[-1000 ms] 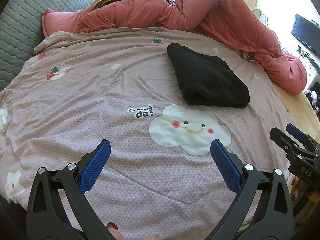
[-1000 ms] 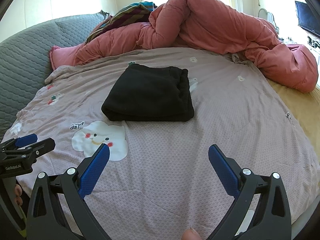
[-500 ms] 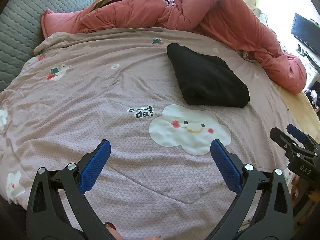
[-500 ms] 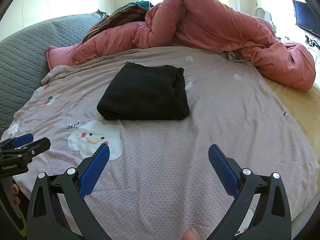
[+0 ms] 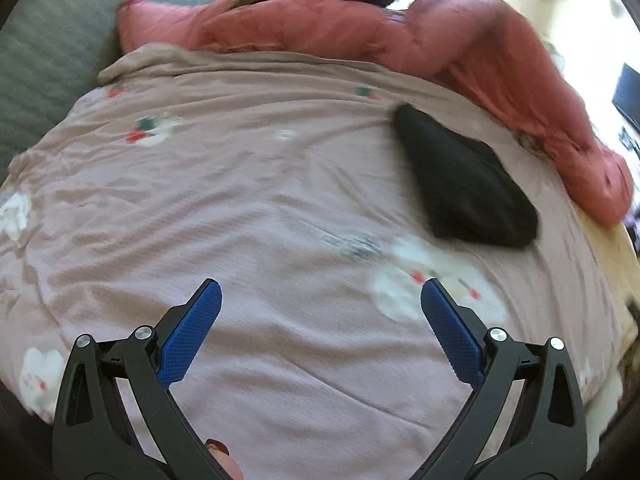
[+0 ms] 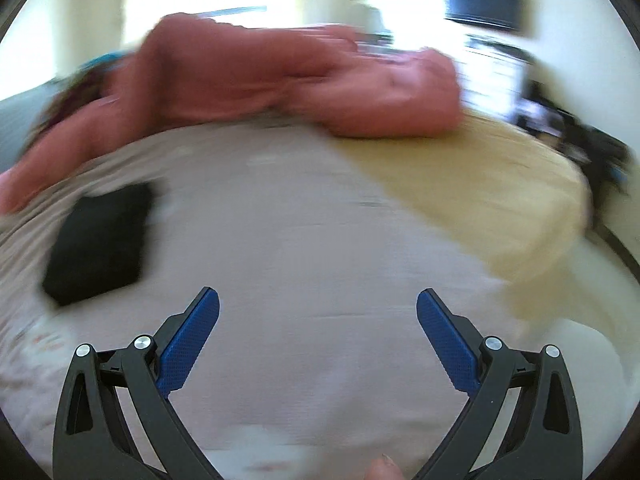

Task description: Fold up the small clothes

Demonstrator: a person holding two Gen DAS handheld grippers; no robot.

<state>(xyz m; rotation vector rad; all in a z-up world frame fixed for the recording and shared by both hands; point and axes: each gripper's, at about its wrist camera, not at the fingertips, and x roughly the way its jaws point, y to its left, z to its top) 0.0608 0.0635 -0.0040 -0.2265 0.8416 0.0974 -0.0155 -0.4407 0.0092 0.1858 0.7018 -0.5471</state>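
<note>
The left gripper, a black two-finger clamp with blue textured pads, is positioned above the mauve patterned bedspread with its fingers spread wide and nothing between them. The right gripper, of identical construction, is likewise spread wide and empty above the same bedspread; its view is heavily motion-blurred. The folded black garment, a compact rectangular bundle of soft dark fabric, lies flat on the bedspread, well apart from both grippers. In the left wrist view it sits to the upper right of the fingers, just above the white cloud print on the cover. In the right wrist view the garment lies at the left, clear of the blue pads. A bunched salmon-pink quilt runs along the far edge of the bed, near the garment but not visibly touching it. A yellow sheet covers the bed's right portion in the right wrist view. A grey quilted headboard borders the bed on the left.
</note>
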